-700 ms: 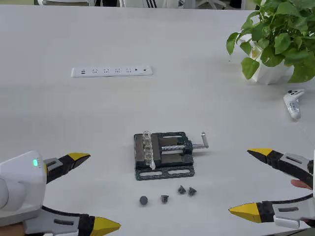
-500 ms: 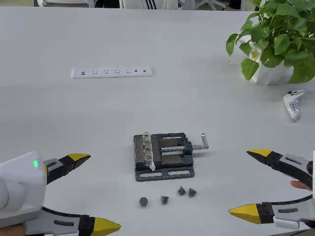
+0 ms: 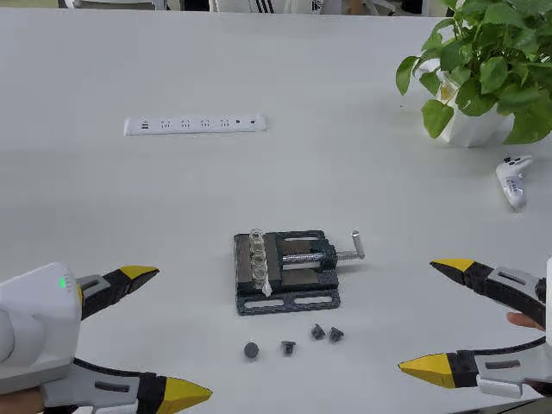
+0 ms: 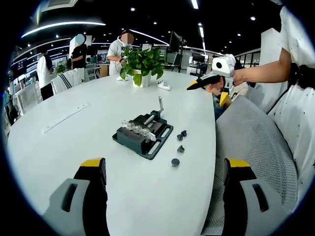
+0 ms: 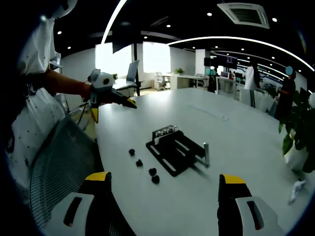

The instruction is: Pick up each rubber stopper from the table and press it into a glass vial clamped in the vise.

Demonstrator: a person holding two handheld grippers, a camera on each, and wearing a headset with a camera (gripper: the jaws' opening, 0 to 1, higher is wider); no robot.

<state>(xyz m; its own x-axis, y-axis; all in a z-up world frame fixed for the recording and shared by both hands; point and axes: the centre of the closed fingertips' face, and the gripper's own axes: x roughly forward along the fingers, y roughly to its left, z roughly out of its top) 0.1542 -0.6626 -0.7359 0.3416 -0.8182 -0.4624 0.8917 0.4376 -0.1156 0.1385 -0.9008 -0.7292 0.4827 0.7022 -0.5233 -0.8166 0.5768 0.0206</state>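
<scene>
Head view: four rubber stoppers lie in a row on the worktop, just on the near side of the vise. They sit between the left gripper and the right gripper, whose jaws are both wide and empty.
Left gripper view: the row lies straight ahead, with the clamped vials beyond it.
Right gripper view: the row is also ahead, and neither gripper looks clearly nearer.

White table, dark spotlit ceiling

Four rubber stoppers, one vise (several clamped vials)
</scene>
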